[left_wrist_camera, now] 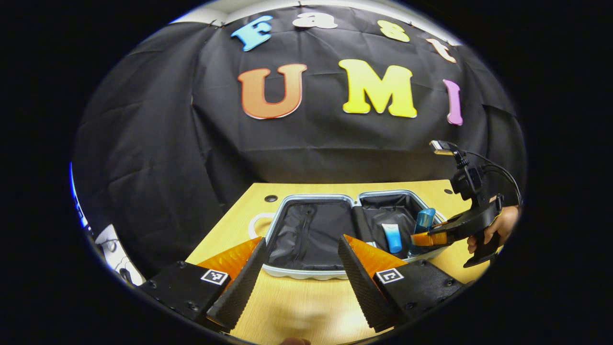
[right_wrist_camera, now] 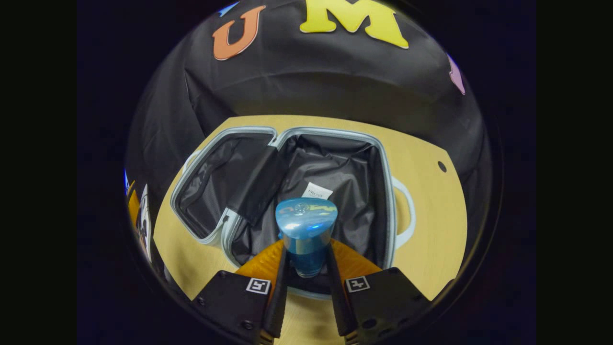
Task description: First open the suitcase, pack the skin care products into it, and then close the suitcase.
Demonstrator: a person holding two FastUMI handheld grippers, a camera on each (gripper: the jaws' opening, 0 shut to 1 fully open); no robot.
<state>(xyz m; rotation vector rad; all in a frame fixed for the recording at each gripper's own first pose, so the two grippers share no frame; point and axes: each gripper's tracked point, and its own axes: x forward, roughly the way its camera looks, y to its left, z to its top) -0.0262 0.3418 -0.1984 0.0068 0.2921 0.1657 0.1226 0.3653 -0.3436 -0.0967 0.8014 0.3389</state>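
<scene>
The suitcase (left_wrist_camera: pixel 311 235) lies open on the pale wooden tabletop (left_wrist_camera: pixel 297 306), both rounded, light-rimmed halves lined with crinkled black fabric. In the right half a small blue-capped tube (left_wrist_camera: pixel 392 237) lies flat. The right tongs (right_wrist_camera: pixel 306 261) are clamped on a glossy blue bottle (right_wrist_camera: pixel 305 230) with a broad cap, held above that right half; its lower end is hidden between the ribbed fingers (right_wrist_camera: pixel 280 287). The left tongs (left_wrist_camera: pixel 301 278) stand wide apart near the suitcase's near edge, gripping nothing. A hand (left_wrist_camera: pixel 498 227), partly cut off, holds the right tongs.
</scene>
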